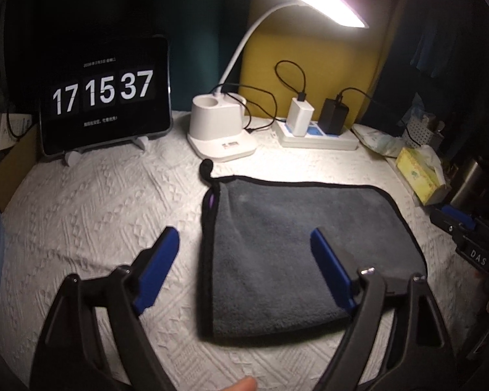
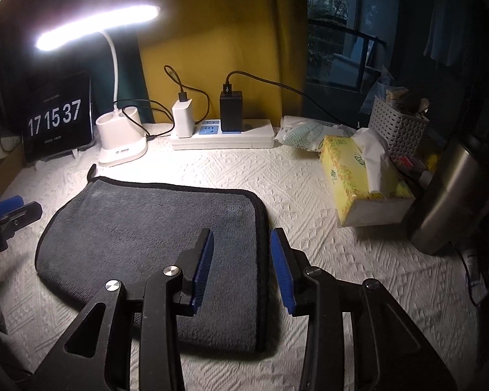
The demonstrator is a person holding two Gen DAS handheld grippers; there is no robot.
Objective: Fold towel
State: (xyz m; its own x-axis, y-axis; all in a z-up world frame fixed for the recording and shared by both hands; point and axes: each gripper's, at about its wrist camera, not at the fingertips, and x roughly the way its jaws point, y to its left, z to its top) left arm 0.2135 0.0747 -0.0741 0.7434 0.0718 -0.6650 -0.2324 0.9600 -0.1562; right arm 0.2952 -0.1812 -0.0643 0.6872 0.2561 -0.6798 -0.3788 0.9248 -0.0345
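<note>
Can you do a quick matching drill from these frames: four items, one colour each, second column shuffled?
Items:
1. towel
2. tissue box
3. lamp base
4. gripper pads

Colours:
A. blue
B. white
C. grey with black edging
D. yellow

Pairs: 1-C, 2-D, 3-B, 4-A

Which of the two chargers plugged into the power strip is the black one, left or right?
The right one. The black charger stands right of the white charger on the power strip, and it is the taller block.
</note>
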